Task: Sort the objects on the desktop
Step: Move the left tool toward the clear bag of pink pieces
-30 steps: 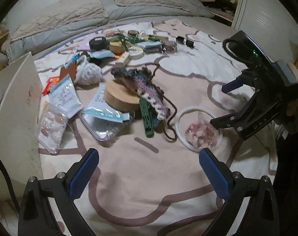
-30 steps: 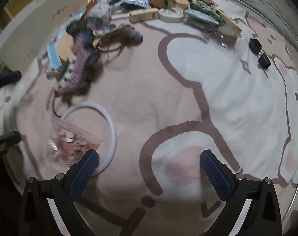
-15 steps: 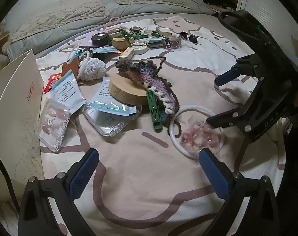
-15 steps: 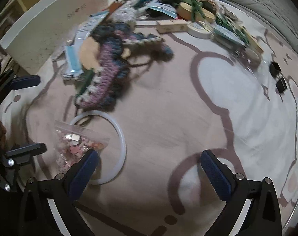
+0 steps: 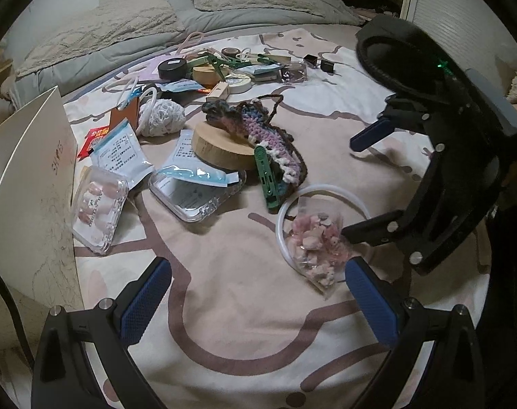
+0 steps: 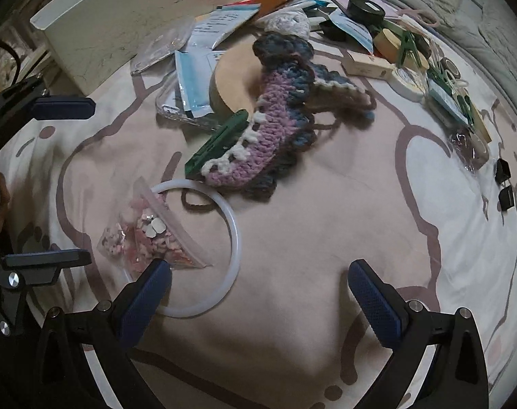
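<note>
A small zip bag of pink bits [image 5: 314, 242] [image 6: 149, 235] lies partly inside a white ring [image 5: 326, 191] [image 6: 231, 225] on the patterned blanket. My right gripper [image 6: 258, 301] [image 5: 364, 184] is open and low over the blanket, its left fingertip at the bag's near edge. Nothing sits between its fingers. My left gripper [image 5: 258, 301] [image 6: 64, 184] is open and empty, facing the bag from the other side. Behind the ring, a purple and blue crochet piece [image 5: 258, 129] [image 6: 275, 126] drapes over a wooden disc [image 5: 221, 146] and a green clip [image 5: 267, 177].
A white shoe box [image 5: 26, 184] [image 6: 122, 17] stands at the blanket's edge. Clear plastic cases [image 5: 98, 208], sachets, tape rolls, a black tin [image 5: 171, 68] and two black binder clips [image 6: 504, 184] lie scattered behind. A grey duvet [image 5: 122, 24] lies beyond.
The right gripper has swung toward the pile and come down closer to the zip bag and ring. The left gripper has also moved in nearer. Nothing has been gripped.
</note>
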`<move>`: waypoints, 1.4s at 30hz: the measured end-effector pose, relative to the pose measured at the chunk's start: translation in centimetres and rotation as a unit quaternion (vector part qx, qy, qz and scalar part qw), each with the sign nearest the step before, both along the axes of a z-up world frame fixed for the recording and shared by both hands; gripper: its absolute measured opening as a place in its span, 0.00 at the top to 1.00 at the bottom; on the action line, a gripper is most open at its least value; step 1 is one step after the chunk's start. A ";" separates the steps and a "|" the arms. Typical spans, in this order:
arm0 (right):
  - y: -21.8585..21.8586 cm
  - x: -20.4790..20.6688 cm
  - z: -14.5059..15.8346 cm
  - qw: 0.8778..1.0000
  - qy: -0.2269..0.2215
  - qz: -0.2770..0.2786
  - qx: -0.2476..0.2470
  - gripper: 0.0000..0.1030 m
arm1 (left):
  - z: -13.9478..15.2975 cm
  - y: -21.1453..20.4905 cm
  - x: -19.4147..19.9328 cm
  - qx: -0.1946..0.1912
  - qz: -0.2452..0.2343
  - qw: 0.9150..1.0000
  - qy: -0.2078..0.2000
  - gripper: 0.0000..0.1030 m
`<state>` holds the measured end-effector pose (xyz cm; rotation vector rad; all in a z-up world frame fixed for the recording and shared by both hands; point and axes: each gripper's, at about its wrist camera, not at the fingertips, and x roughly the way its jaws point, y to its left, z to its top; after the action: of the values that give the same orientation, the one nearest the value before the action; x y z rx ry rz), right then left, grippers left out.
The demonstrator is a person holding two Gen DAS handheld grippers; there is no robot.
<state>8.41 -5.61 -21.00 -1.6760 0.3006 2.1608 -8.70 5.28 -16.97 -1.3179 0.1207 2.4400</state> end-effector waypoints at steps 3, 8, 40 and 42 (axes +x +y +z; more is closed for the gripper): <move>0.1 0.3 -0.2 1.000 -0.001 -0.009 -0.004 0.00 | -0.7 -0.1 -0.5 -0.009 0.008 1.000 -0.009 0.01; 0.3 1.0 -0.4 1.000 -0.002 -0.017 -0.009 0.00 | -1.8 -0.1 -1.2 -0.027 0.012 0.999 -0.027 0.00; 3.6 6.2 3.4 0.998 0.041 -0.050 -0.009 0.00 | -0.7 -0.5 -1.8 -0.013 0.017 1.000 -0.023 0.00; 2.6 4.7 3.7 0.998 0.056 -0.024 -0.014 0.00 | -0.5 -0.2 -1.8 -0.013 0.012 1.000 -0.020 0.00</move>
<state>13.09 -3.01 -17.27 -1.5488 0.4011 2.2281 -10.51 5.03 -17.46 -1.3871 0.1273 2.4381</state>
